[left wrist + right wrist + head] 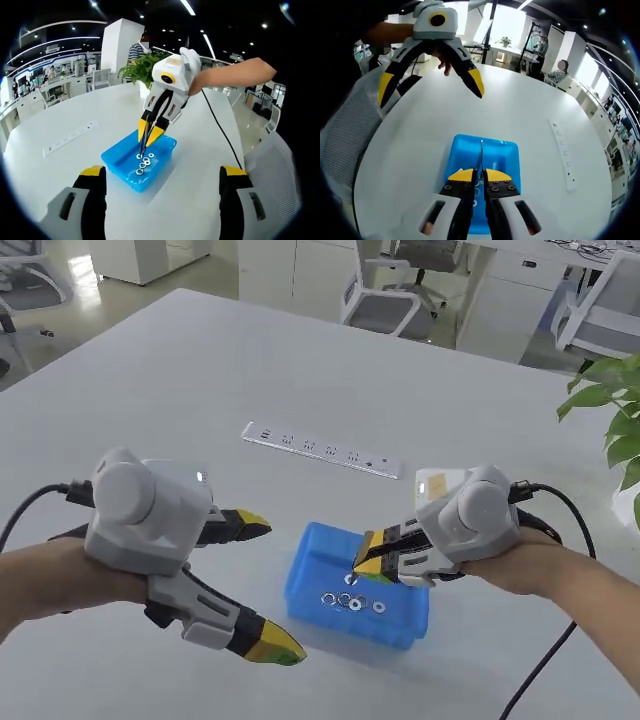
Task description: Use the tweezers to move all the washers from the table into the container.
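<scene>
Washers, silver rings, in blue container
Right gripper pinches tweezers above container; left gripper spread wide

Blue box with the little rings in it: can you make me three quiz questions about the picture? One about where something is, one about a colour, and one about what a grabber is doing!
1. Where are the washers?
A. on a chair
B. in the container
C. on the floor

2. What colour is the container?
A. red
B. green
C. blue

3. The left gripper has its fingers:
A. wide apart
B. shut tight
C. shut on a washer

Answers: B, they lie on its bottom; C, its walls are bright blue; A, a big gap shows between them.
</scene>
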`<state>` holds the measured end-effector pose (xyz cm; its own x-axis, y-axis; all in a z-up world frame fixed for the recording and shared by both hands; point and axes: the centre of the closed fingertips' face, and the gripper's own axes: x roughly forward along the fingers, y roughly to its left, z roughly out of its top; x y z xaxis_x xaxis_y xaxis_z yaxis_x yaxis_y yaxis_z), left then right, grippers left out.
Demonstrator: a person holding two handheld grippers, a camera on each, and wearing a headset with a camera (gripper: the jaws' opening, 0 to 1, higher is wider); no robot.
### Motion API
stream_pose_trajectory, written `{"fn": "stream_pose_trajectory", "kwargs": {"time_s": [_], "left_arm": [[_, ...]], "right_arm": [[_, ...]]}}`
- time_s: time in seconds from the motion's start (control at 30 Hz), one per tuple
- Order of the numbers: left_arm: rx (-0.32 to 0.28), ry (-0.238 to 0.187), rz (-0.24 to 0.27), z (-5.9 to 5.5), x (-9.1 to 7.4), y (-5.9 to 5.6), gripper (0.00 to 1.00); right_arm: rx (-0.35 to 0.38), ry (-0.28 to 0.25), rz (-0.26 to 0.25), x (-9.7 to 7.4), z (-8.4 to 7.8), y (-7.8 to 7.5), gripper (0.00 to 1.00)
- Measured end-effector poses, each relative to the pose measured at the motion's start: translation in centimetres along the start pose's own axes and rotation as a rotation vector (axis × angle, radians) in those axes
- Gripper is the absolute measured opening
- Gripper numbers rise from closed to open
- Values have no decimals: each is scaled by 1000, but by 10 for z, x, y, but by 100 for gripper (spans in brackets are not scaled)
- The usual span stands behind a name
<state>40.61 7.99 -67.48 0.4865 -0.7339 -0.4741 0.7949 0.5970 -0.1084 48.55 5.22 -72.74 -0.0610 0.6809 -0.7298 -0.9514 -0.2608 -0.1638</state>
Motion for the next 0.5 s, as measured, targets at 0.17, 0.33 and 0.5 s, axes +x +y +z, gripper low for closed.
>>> {"fn": "stream_pose_trajectory", "kwargs": {"time_s": [0.17,0.33,0.5], "left_arm": [[0,2,0,-1,1,2,99],[19,10,4,1,5,5,98],[51,-4,32,9,7,14,93]], "right_arm": [[10,2,-4,5,-6,-3,7],[24,2,-7,8,-11,-6,7],[36,13,-1,12,-17,-5,7]]}}
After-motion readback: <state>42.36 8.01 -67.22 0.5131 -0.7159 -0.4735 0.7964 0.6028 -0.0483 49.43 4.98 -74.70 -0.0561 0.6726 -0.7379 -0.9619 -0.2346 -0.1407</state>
